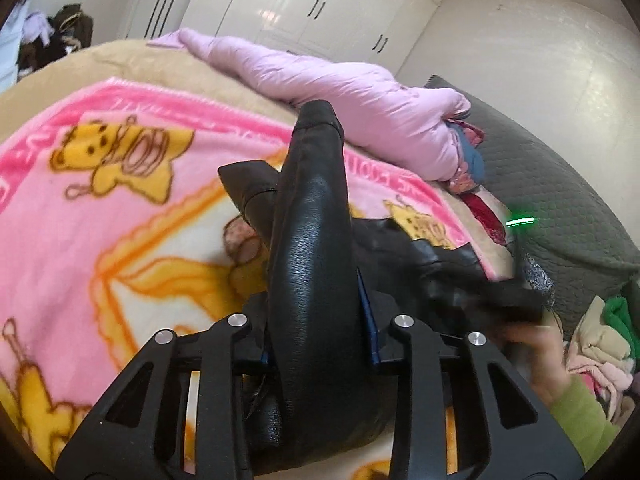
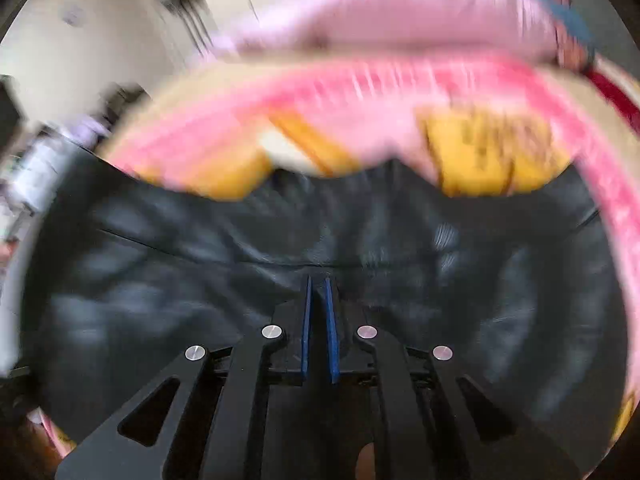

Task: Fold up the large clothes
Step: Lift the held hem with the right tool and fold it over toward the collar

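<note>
— Jacket [image 1: 312, 280], black leather, is lying on the pink cartoon blanket [image 1: 100, 208] on the bed; which tongs are nearer its sleeve?

— The left tongs [image 1: 320, 344] are pinching that sleeve, its long axis running straight away from them. The right tongs [image 2: 319, 292] are hovering over the jacket's body with pads nearly together, seemingly gripping nothing.

— So the sleeve is probably going across the body.

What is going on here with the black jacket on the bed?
A person is folding a black leather jacket on a pink cartoon blanket. The left hand-held gripper is clamped on a raised sleeve or fold of it. The right hand-held gripper is shut, over the jacket's body; that view is blurred. A pink puffer coat lies behind.
</note>
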